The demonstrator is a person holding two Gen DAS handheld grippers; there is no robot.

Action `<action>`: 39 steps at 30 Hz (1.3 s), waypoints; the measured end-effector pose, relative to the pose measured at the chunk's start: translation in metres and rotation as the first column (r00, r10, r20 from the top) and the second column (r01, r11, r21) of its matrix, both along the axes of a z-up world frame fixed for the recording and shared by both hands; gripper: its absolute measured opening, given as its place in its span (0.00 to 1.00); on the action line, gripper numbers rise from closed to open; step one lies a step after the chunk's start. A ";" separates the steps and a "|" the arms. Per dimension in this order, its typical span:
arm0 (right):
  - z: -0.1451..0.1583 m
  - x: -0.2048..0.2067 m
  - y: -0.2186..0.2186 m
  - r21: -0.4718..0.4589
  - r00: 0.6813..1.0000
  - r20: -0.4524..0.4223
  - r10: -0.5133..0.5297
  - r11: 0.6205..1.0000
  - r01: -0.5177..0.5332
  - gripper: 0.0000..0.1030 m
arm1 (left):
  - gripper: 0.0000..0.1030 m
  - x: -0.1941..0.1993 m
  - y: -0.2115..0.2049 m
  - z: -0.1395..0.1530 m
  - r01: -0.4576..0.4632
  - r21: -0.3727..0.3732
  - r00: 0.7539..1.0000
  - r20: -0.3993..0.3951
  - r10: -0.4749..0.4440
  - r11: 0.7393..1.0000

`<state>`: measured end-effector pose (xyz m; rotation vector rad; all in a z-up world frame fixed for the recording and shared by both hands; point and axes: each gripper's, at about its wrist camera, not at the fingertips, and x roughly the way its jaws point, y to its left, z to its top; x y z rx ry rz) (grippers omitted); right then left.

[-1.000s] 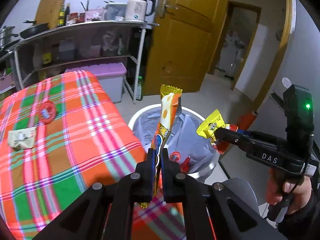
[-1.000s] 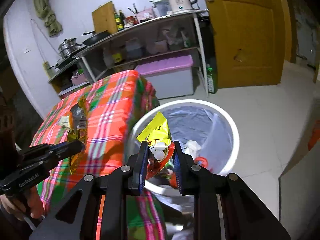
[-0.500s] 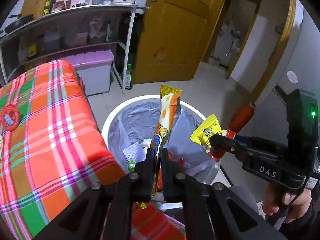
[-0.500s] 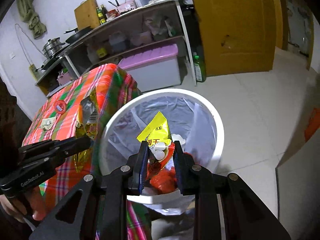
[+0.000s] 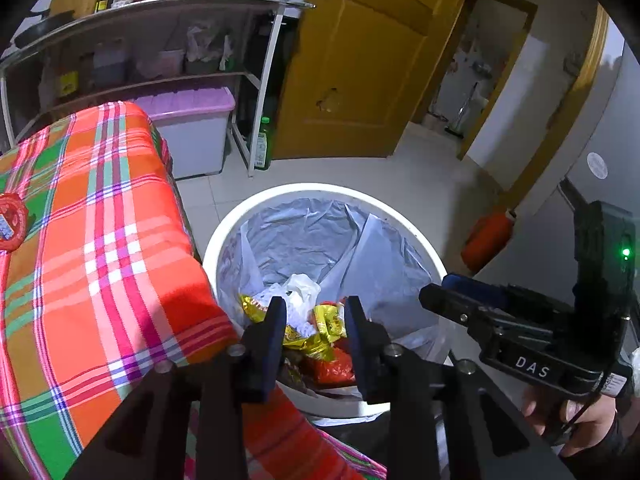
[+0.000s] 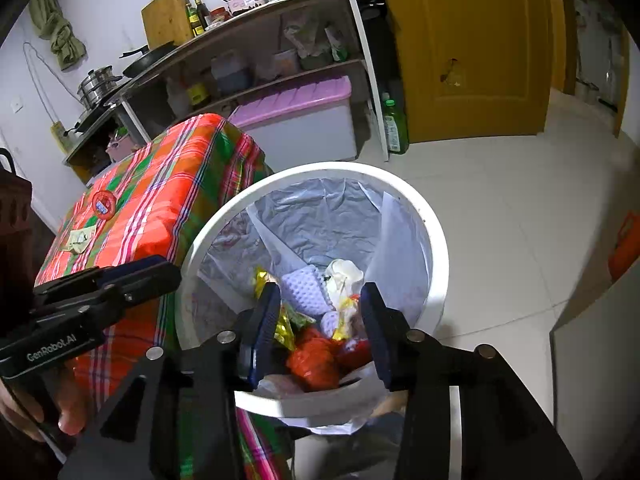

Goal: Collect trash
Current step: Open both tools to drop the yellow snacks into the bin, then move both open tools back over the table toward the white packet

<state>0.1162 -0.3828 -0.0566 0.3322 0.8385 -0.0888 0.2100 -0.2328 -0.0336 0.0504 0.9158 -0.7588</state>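
Both tools hang over the white trash bin (image 5: 224, 236), which stands on the tiled floor right against the corner of the surface draped in an orange, green and pink plaid cloth (image 5: 100, 248). The left hand-held gripper (image 5: 314, 326) has its jaws apart and opening, with nothing clamped between them; through the gap the bin's contents show below. The right hand-held gripper (image 6: 320, 320) is likewise spread and opening, its blue-padded fingers (image 6: 266, 320) empty, and it too points down into the bin. Inside the grey liner (image 5: 304, 232) lie the snack wrappers (image 5: 316, 336), yellow and gold foil on top of red ones, next to a crumpled white tissue (image 6: 344, 274) and a pale textured pad (image 6: 306, 290). Still on the cloth, well back from the bin, rest a round red wrapper (image 6: 103, 204) and, nearer the camera, a small pale packet (image 6: 80, 238). A hand (image 5: 576, 428) grips the right tool's handle at the lower edge of the left wrist view. Behind stand a metal shelf rack (image 6: 248, 40), a purple-lidded storage box (image 6: 300, 116) and a yellow door (image 6: 468, 48).
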 end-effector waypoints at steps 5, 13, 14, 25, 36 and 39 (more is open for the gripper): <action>0.010 -0.008 0.002 -0.003 1.000 0.025 0.000 1.000 0.000 0.42 | 0.29 -0.007 0.013 0.008 -0.016 -0.009 1.000 0.021 0.016 1.000; 0.038 -0.025 0.025 -0.006 0.995 0.093 0.045 0.999 -0.045 0.42 | 0.29 -0.030 0.043 0.032 -0.054 -0.035 0.995 0.083 0.056 0.998; 0.042 -0.027 0.030 -0.008 0.993 0.101 0.054 0.999 -0.053 0.42 | 0.29 -0.033 0.047 0.035 -0.060 -0.038 0.994 0.091 0.063 0.997; 0.066 -0.040 0.089 -0.045 0.975 0.139 0.171 0.985 -0.167 0.42 | 0.29 -0.068 0.101 0.056 -0.138 -0.052 0.979 0.142 0.144 0.989; 0.075 -0.042 0.138 -0.062 0.949 0.156 0.274 0.962 -0.267 0.44 | 0.29 -0.089 0.155 0.066 -0.246 -0.045 0.952 0.176 0.250 0.968; 0.078 -0.041 0.150 -0.065 0.940 0.165 0.300 0.954 -0.293 0.44 | 0.29 -0.094 0.168 0.070 -0.271 -0.049 0.944 0.181 0.275 0.961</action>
